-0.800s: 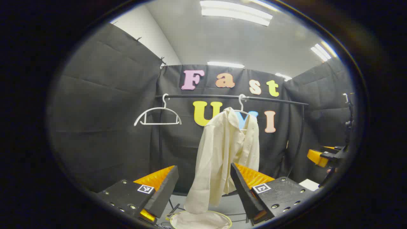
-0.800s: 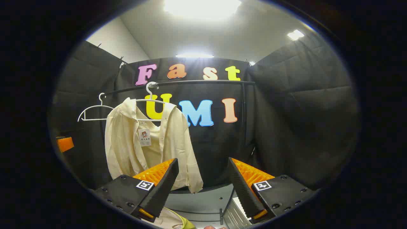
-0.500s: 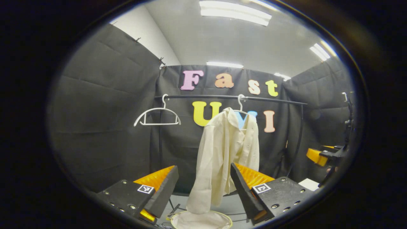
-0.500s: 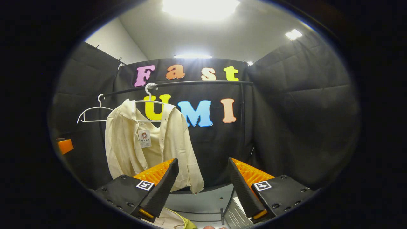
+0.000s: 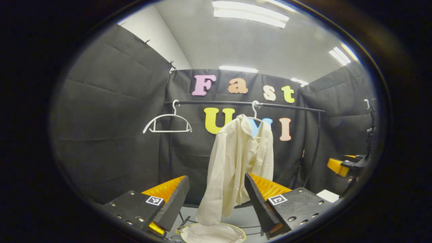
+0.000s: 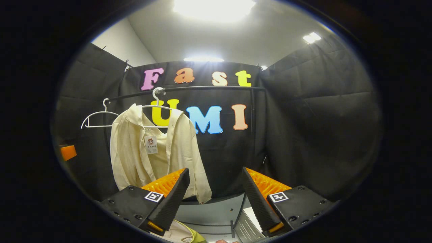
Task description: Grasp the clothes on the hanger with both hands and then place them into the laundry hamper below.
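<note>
Partly hidden: shirt (image 5: 236,165) hem behind left gripper (image 5: 216,202) fingers (image 5: 256,199).

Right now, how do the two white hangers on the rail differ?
The left hanger is bare, its whole frame and crossbar showing; the right hanger carries the cream shirt, so little more than its hook shows. The bare one hangs near the rail's left end; the loaded one hangs further right, above the laundry hamper. Both are white and hook over the same black rail.
</note>
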